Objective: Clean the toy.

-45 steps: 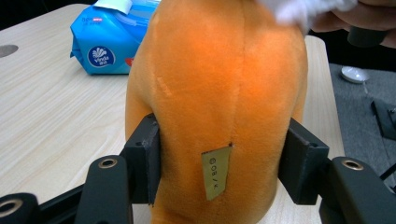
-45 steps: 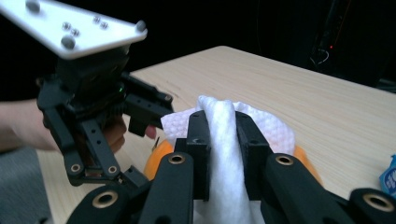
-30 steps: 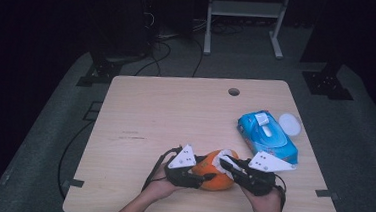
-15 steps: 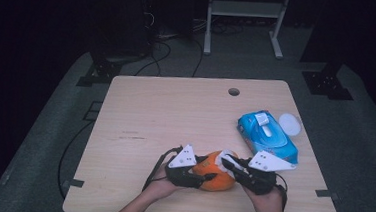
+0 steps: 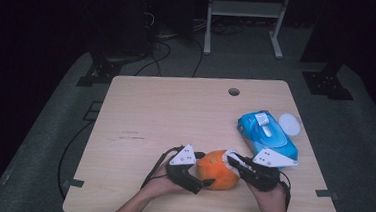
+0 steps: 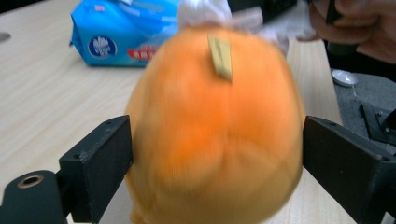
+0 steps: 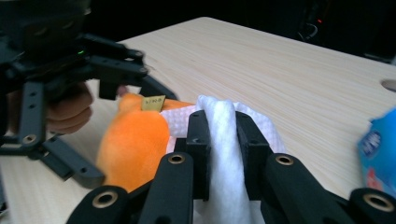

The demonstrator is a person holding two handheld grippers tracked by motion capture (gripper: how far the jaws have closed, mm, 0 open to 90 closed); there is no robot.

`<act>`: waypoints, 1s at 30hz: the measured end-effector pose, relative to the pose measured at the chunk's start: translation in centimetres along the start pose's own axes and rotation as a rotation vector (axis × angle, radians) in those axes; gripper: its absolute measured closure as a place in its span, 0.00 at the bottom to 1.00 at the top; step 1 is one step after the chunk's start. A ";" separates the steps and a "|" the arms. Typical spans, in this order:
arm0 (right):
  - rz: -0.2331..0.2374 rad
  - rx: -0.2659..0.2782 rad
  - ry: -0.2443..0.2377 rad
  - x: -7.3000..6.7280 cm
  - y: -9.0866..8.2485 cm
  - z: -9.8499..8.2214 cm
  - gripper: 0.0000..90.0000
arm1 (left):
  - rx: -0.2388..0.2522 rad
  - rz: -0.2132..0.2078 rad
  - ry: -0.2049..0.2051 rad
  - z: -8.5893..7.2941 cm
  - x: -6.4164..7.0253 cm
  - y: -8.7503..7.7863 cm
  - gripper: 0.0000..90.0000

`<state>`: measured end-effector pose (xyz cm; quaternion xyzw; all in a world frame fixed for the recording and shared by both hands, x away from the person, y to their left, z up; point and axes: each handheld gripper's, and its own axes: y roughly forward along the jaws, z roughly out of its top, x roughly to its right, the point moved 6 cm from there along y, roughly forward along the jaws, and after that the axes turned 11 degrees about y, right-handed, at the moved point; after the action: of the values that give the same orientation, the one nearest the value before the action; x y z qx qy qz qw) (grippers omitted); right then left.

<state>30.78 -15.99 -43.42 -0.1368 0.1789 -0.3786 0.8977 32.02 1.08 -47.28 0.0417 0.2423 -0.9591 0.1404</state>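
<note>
High view: left fingers (image 5: 202, 179) just opened around orange plush (image 5: 217, 169); right fingers (image 5: 234, 162) pinch white wipe (image 7: 224, 140) beside blue wipes pack (image 5: 266, 134).

**Bystanders on and around the table**

A blue wipes pack (image 5: 268, 137) lies at the right of the table (image 5: 175, 115), angled toward the lower right, with a white flap on top. Touching its upper right end sits a white lid (image 5: 290, 123). A round hole (image 5: 233, 91) marks the tabletop near its far edge, right of centre. Beyond the table, at the top of the frame, stands a white rack (image 5: 245, 12). Black cables (image 5: 167, 49) trail across the grey floor at upper left.
</note>
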 end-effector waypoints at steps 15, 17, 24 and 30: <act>0.051 0.011 -0.033 -2.3 0.1 0.5 0.86 | 0.009 0.040 0.038 0.6 0.6 0.0 0.44; 0.042 0.012 -0.011 -1.5 0.0 0.5 0.86 | 0.012 0.042 0.042 0.8 0.6 0.0 0.45; -0.013 0.028 0.021 -0.1 -0.8 0.5 0.86 | 0.027 0.039 0.040 1.4 0.9 -0.2 0.47; 0.037 0.034 -0.052 -2.8 -0.6 1.1 0.86 | 0.037 0.036 0.046 1.8 1.3 -0.5 0.48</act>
<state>29.05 -14.18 -41.56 -0.1279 0.1513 -0.3613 0.9112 30.58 0.32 -45.64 0.0707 0.2268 -0.9596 0.1510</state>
